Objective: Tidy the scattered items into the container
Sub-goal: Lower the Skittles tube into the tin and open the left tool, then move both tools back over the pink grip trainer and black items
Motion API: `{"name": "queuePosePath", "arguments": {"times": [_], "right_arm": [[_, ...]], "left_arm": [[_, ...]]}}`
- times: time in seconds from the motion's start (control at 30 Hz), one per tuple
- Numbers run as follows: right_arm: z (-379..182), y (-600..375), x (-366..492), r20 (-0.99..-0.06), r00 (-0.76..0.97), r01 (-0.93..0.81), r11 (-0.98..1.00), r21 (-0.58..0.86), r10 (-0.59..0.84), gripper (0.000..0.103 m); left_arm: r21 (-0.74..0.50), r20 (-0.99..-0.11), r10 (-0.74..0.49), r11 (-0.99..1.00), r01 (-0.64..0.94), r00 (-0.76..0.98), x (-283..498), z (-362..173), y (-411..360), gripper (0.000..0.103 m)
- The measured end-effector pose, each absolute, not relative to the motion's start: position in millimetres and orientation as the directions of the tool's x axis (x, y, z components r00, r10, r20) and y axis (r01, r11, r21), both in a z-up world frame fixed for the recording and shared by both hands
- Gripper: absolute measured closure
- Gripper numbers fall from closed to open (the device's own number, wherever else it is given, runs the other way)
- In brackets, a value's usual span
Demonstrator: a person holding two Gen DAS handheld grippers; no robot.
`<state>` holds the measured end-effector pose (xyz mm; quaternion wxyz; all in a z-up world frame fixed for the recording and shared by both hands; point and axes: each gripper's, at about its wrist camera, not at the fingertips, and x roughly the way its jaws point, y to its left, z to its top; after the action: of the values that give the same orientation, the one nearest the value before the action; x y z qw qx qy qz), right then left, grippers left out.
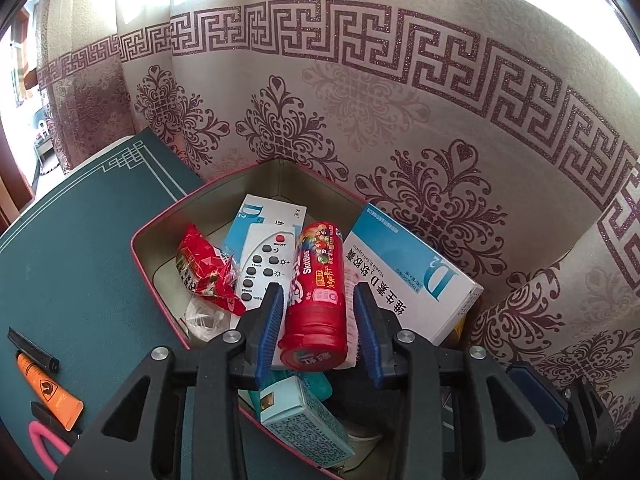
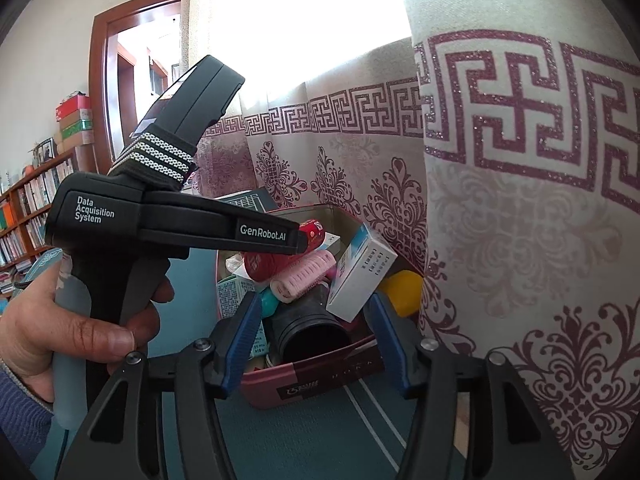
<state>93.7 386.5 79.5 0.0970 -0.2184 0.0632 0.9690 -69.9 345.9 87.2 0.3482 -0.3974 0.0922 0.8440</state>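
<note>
Red Skittles bottle (image 1: 316, 296) framed above the tin container (image 1: 160, 228)

The left gripper (image 1: 316, 300) is spread, pads clear of the bottle; the right gripper (image 2: 316, 320) is parted, nothing clasped.

Skittles bottle (image 1: 316, 296) in tin (image 1: 160, 232), curtain (image 1: 400, 120) behind

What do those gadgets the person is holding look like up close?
Each is a black plastic pistol-grip tool. The left gripper and right gripper have blue ribbed pads on black jaws with silver bolts. The left one's body reads "Data Acquisition System" and "GenRobot.AI", with a black-and-white striped strap. The hand shows a blue sleeve.
</note>
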Motion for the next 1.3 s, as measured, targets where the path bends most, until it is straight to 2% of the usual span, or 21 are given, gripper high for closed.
{"name": "queuePosePath", "arguments": {"times": [0.07, 0.3, 0.37, 0.5, 1.03, 1.3], "right_arm": [[78.7, 387.4, 93.7, -0.436, -0.885, -0.217, -0.973, 0.083, 0.160, 0.040], [76.1, 383.7, 92.8, -0.446, -0.883, -0.209, -0.974, 0.087, 0.149, 0.038], [76.2, 380.5, 92.2, -0.447, -0.883, -0.204, -0.976, 0.083, 0.146, 0.038], [79.0, 372.4, 92.2, -0.441, -0.886, -0.193, -0.979, 0.071, 0.143, 0.032], [87.0, 341.5, 86.0, -0.439, -0.893, -0.135, -0.990, 0.042, 0.103, 0.028], [86.6, 314.7, 79.2, -0.443, -0.895, -0.076, -0.997, 0.020, 0.060, 0.025]], "left_arm": [[-0.130, -0.736, 0.513, -0.748, -0.651, -0.442, -70.8, 86.1, 342.1, 0.055], [-0.068, -0.728, 0.470, -0.774, -0.629, -0.499, -65.3, 89.6, 329.6, 0.054], [-0.053, -0.722, 0.463, -0.778, -0.626, -0.514, -62.8, 92.0, 325.7, 0.050], [-0.032, -0.705, 0.454, -0.788, -0.615, -0.545, -59.2, 97.1, 316.0, 0.046], [-0.119, -0.674, 0.450, -0.849, -0.516, -0.585, -60.8, 105.5, 245.1, 0.045], [-0.162, -0.705, 0.367, -0.917, -0.366, -0.607, -71.8, 86.1, 180.7, 0.045]]}}
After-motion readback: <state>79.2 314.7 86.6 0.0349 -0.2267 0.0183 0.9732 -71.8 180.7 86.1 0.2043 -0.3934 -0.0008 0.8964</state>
